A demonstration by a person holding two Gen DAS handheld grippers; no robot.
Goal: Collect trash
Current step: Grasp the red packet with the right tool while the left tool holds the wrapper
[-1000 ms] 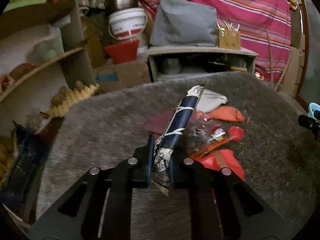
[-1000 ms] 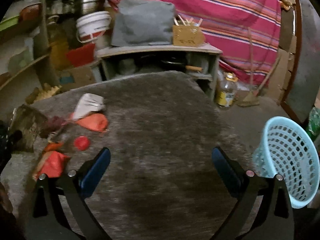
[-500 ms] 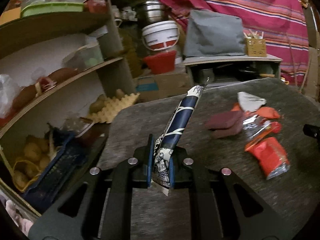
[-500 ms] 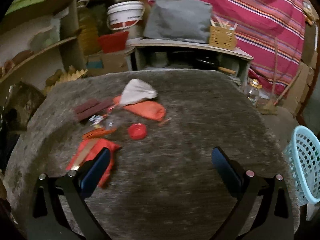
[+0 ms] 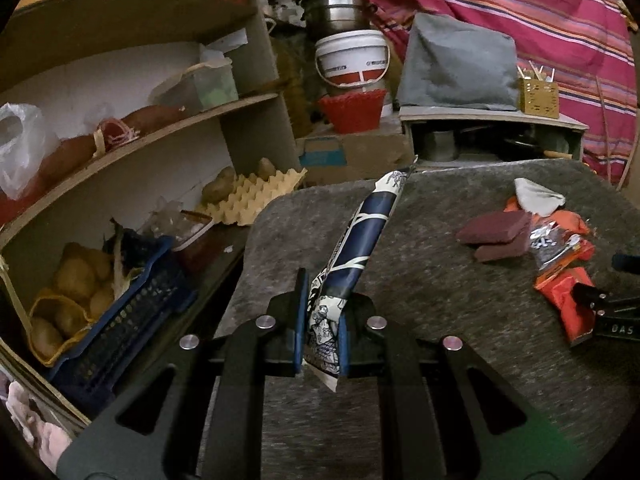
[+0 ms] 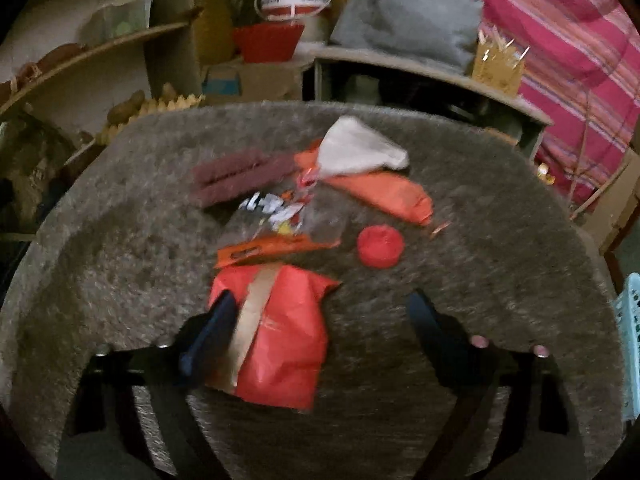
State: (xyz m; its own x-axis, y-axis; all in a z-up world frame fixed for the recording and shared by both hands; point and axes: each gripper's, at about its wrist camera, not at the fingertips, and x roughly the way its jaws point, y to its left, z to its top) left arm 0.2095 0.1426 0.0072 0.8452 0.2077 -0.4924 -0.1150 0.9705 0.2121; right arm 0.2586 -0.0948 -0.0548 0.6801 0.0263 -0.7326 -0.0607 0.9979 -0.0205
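Left tool (image 5: 322, 330) is clenched on my blue-and-white wrapper (image 5: 360, 240), which sticks up and away from the pads above the table (image 5: 440, 300). Right tool (image 6: 320, 332) I find closing, its jaws either side of the orange packet (image 6: 286, 332) lying flat on the table; the left pad is just beside the packet's edge, the right pad well apart from it. Beyond the packet I note a red cap (image 6: 379, 247), a clear crumpled wrapper (image 6: 276, 212), two maroon bars (image 6: 236, 176), an orange pouch (image 6: 388, 194) and white crumpled paper (image 6: 356, 150). Light-blue basket (image 6: 630, 344) stands off the table's right edge.
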